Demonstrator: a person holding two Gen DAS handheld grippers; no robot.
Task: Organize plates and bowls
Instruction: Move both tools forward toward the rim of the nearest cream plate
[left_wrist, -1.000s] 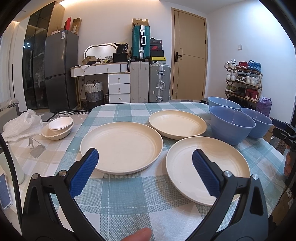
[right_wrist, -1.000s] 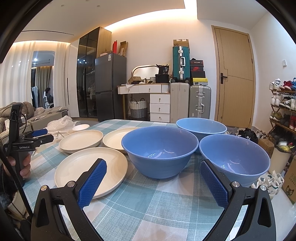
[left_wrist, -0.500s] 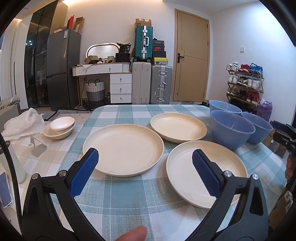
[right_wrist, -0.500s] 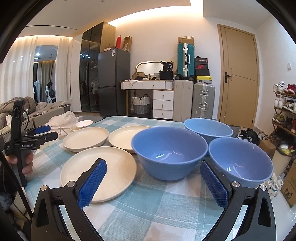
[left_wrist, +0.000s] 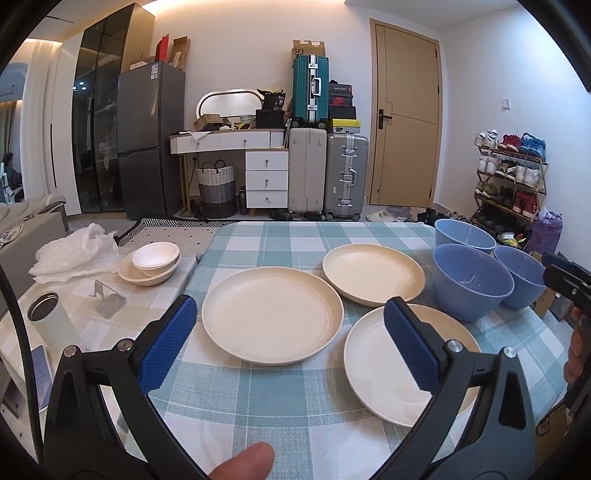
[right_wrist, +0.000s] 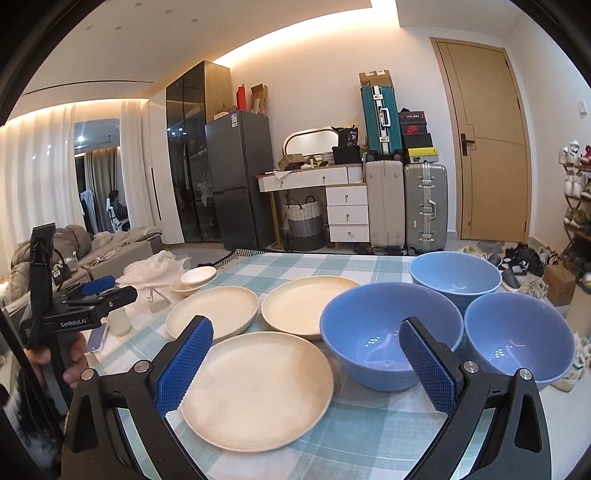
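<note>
Above the near edge of the table (left_wrist: 280, 236), both wide-open, empty claws, left claw (left_wrist: 291, 343) and right claw (right_wrist: 306, 360), are pulling back slightly, leaving three plates (left_wrist: 272, 314) and three bowls (right_wrist: 388, 339) lying unstacked, so sorting is barely starting.

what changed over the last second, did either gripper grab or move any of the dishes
No dish was taken or moved. Both grippers drew back and rose a little, so the table shows smaller in each view. The left gripper and right gripper are open and empty as before. The three cream plates and three blue bowls lie where they were on the checked tablecloth.
</note>
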